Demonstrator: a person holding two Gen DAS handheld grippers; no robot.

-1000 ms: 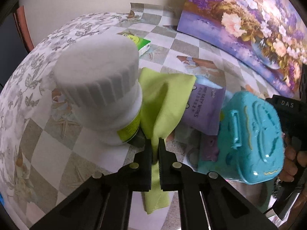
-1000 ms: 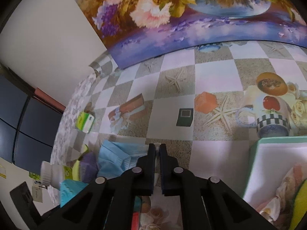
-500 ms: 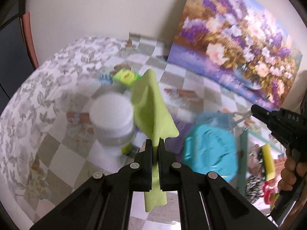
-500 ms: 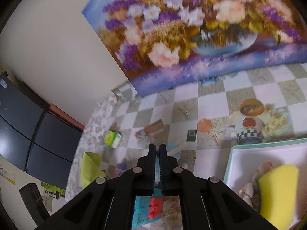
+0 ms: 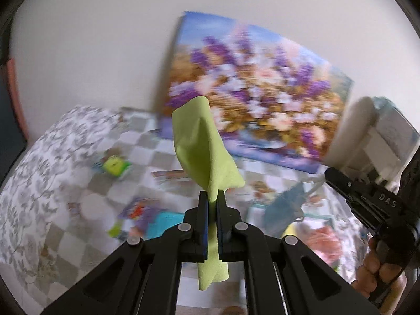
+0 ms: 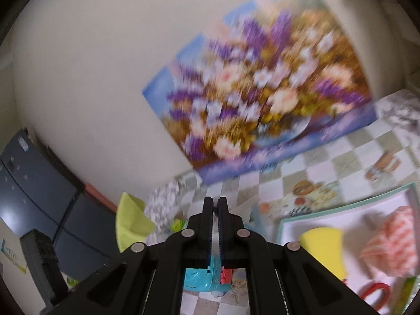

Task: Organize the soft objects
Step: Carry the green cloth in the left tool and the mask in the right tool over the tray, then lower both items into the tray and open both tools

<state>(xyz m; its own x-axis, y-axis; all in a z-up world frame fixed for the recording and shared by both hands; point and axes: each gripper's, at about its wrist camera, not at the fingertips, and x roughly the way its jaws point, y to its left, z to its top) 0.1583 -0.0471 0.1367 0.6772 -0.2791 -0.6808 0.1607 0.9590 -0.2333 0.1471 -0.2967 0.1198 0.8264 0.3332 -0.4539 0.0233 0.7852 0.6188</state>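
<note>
Lime-green soft cloth (image 5: 207,155): I see it pinched, raised above the checkered tablecloth (image 5: 162,157).
Left gripper (image 5: 212,202): clamped on that cloth, angled toward the floral painting (image 5: 252,115).
Right gripper (image 5: 338,181): lifted, holding a pale blue face mask (image 5: 284,210) near the white tray (image 6: 338,215).

The left gripper (image 5: 213,197) hangs in open air; the framed flower painting (image 5: 252,110) blocks twelve o'clock.

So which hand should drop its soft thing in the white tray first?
Probably right: its gripper, holding the blue mask, hangs beside the tray. The left gripper carries the green cloth farther away.
</note>
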